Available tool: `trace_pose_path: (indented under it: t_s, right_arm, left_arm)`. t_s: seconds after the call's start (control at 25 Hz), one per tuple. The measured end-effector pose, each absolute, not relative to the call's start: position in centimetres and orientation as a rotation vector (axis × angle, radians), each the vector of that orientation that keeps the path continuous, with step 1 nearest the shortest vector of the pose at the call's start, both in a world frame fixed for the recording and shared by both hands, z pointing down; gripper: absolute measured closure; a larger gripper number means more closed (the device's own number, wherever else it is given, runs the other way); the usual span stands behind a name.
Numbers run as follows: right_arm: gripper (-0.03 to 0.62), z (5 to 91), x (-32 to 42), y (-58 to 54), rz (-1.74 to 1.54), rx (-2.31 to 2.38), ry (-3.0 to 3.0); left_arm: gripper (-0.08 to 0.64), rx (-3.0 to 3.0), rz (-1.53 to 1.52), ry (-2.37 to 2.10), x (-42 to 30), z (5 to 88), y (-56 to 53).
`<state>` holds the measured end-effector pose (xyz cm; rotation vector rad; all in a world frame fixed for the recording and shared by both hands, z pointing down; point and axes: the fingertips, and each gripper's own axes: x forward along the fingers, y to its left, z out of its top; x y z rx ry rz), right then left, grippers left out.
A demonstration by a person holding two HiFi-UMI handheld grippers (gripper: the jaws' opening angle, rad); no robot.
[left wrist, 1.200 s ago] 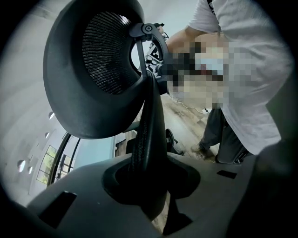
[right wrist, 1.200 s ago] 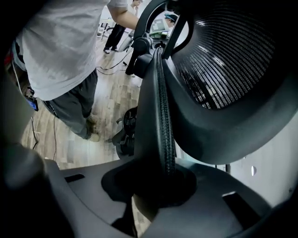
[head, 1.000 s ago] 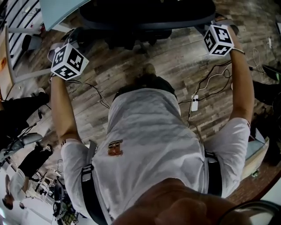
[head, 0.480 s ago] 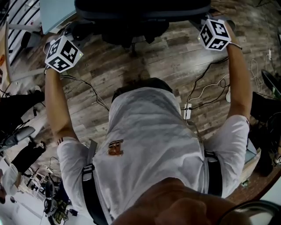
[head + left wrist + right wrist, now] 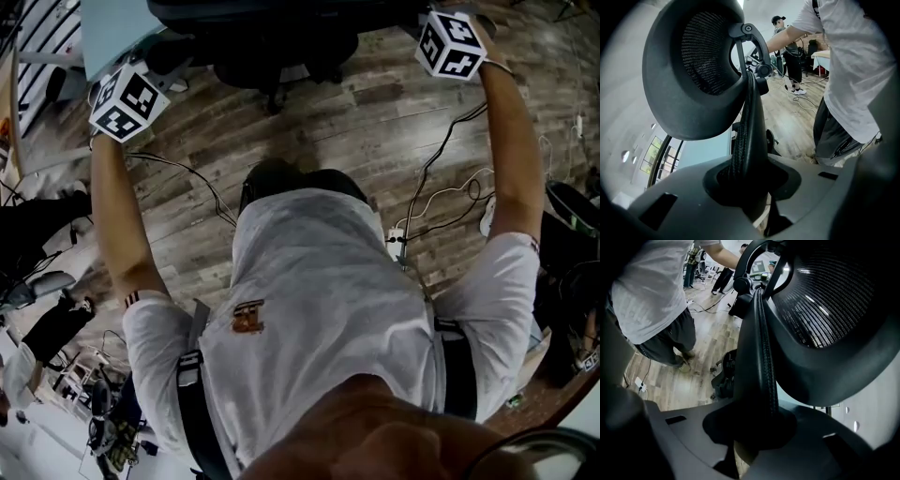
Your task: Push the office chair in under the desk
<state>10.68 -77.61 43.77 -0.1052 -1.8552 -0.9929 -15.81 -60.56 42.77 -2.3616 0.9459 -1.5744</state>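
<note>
Head view: one black office chair (image 5: 281, 37) sits at the top edge, straight ahead of the person. Its left side is beside the corner of one pale blue counter (image 5: 111, 26); how far under it sits, can't tell. The backrest faces the person and the seat side faces the counter. The backrest's top runs left to right across the picture, between the two tongs. There are two marker cubes, one left (image 5: 127, 101) and one right (image 5: 452, 44), with black-and-white square patterns. Several cables (image 5: 441, 159) and one white power strip (image 5: 397, 242) lie on the wooden floor (image 5: 337, 122). The white shirt (image 5: 319, 309) has one small red-and-dark logo (image 5: 246, 317), too small to read.

Left gripper view: the left tongs (image 5: 749, 185) are clenched on the chair's black backrest rim. The rim rises from the jaws up the picture to one mesh headrest (image 5: 693, 70). One other person (image 5: 793, 61) stands far back on the floor.

Right gripper view: the right tongs (image 5: 757, 427) have just been closing. The opposite backrest rim is between the jaws and gripped. This rim also runs up the picture to the same headrest.
</note>
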Motion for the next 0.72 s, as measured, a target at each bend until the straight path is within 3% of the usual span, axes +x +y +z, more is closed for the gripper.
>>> trace_pose_path:
  t_s: [0.72]
  right_arm:
    - [0.514, 43.8, 8.0, -87.1, -1.019, -0.124, -1.824]
  left_arm:
    - [0.459, -2.354, -1.605, 1.028, -17.1, 42.4, -68.0]
